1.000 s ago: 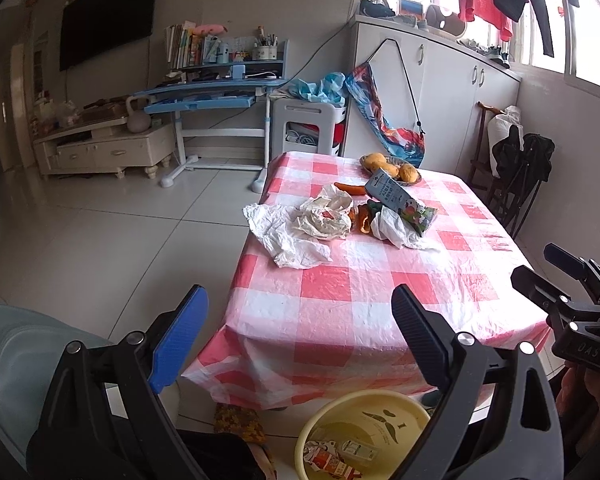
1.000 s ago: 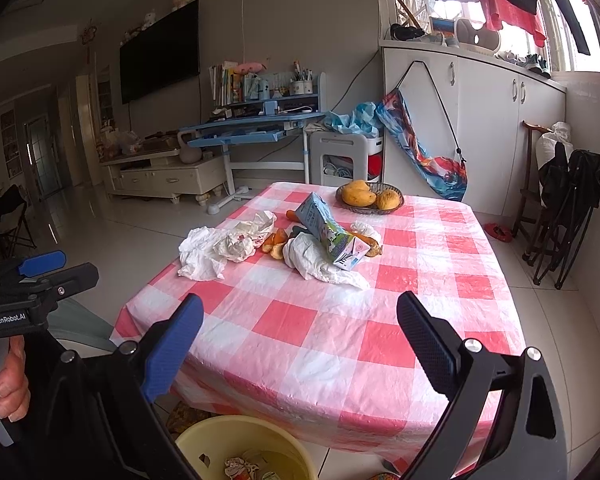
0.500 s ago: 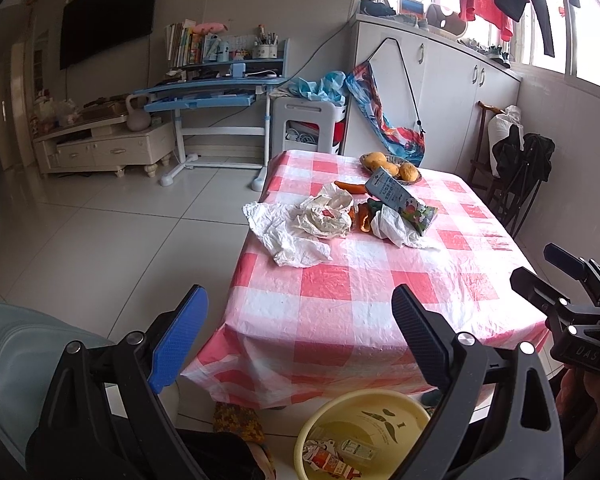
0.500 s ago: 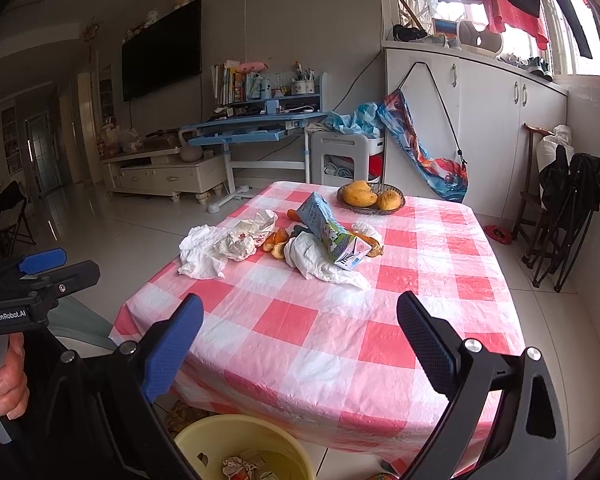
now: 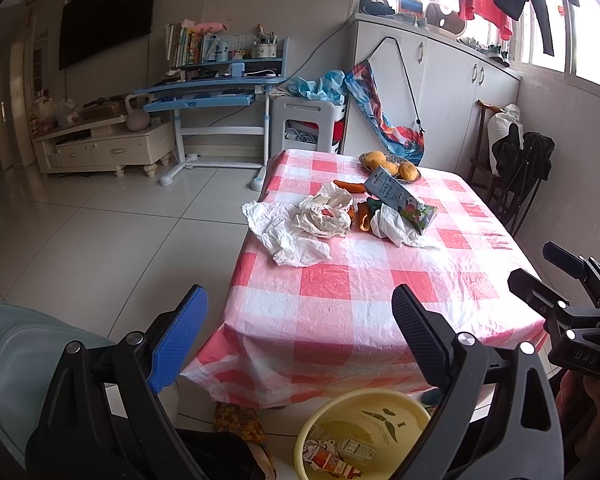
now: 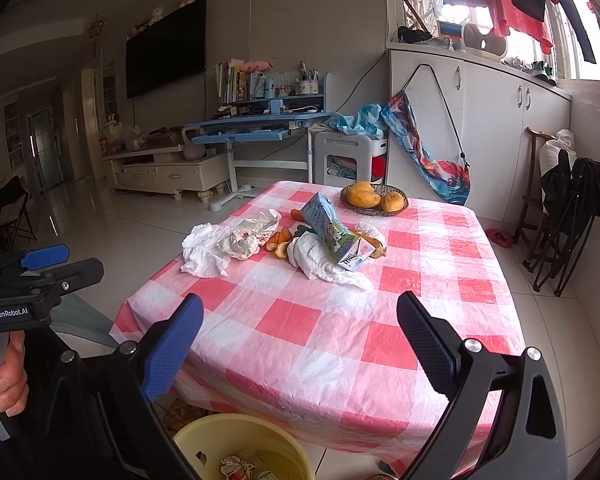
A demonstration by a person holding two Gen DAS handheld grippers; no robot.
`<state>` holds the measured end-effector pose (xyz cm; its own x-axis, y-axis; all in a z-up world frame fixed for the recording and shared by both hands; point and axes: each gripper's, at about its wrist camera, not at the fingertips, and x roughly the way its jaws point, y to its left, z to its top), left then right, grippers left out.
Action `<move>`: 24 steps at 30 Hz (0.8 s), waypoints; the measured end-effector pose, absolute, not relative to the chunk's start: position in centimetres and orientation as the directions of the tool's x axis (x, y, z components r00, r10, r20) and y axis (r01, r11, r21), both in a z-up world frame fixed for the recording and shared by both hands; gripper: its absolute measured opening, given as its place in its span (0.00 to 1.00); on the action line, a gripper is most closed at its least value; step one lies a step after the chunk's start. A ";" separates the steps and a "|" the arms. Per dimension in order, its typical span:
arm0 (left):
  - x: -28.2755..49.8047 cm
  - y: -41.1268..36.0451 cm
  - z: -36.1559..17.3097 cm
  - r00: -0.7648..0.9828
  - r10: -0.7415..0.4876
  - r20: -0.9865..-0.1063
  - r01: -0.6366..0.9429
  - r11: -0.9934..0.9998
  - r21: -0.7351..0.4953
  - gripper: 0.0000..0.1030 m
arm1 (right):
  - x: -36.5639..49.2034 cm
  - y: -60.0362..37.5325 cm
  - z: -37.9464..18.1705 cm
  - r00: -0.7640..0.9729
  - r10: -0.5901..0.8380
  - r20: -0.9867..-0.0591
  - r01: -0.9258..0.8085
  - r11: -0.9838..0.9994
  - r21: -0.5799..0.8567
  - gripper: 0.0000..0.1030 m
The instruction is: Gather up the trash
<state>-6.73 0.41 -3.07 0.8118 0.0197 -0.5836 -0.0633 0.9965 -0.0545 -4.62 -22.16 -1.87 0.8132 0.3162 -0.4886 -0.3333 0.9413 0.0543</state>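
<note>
Trash: crumpled white paper wrappers [image 5: 300, 224], orange peels [image 6: 281, 245] and blue-green drink carton [image 6: 334, 232], heaped centre frame on pink-and-white checked tablecloth [image 5: 364, 292]. Unchanged over the last second; collection pending. Left gripper [image 5: 296, 344] and right gripper [image 6: 300, 344]: spread wide, empty. Yellow plastic bin [image 5: 340, 428], bottom edge. Tiled living room.

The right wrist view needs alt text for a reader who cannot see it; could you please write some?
The open right gripper hangs empty before a red-checked table strewn with crumpled paper, peels and a tipped carton. A yellow bin holding some trash sits below.
</note>
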 end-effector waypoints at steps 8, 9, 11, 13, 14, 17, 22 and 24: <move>-6.7 0.4 -3.1 0.812 0.020 -0.583 -0.064 0.996 -0.054 0.87 | -4.6 -22.0 -2.0 0.807 0.328 -0.491 -0.359 0.933 0.033 0.91; -6.7 0.4 -3.0 0.812 0.020 -0.583 -0.064 0.996 -0.054 0.87 | -4.6 -22.1 -2.0 0.806 0.330 -0.491 -0.361 0.932 0.033 0.91; -6.7 0.4 -3.0 0.812 0.020 -0.584 -0.064 0.997 -0.054 0.87 | -4.6 -22.1 -2.0 0.805 0.333 -0.491 -0.364 0.931 0.034 0.91; -6.7 0.4 -3.1 0.811 0.021 -0.584 -0.065 0.996 -0.054 0.87 | -4.5 -22.2 -2.0 0.804 0.337 -0.490 -0.367 0.930 0.036 0.91; -6.7 0.4 -3.1 0.811 0.022 -0.584 -0.065 0.996 -0.054 0.87 | -4.4 -22.3 -2.0 0.803 0.339 -0.490 -0.368 0.929 0.038 0.91; -6.7 0.4 -3.3 0.809 0.026 -0.588 -0.069 0.996 -0.051 0.87 | -4.4 -22.2 -2.1 0.798 0.345 -0.493 -0.375 0.926 0.040 0.91; -6.7 0.4 -3.7 0.806 0.027 -0.591 -0.071 0.996 -0.052 0.87 | -4.5 -21.8 -2.3 0.791 0.356 -0.498 -0.391 0.920 0.037 0.91; -6.7 0.4 -3.6 0.806 0.026 -0.591 -0.071 0.996 -0.052 0.87 | -4.5 -21.7 -2.3 0.788 0.359 -0.500 -0.396 0.918 0.036 0.91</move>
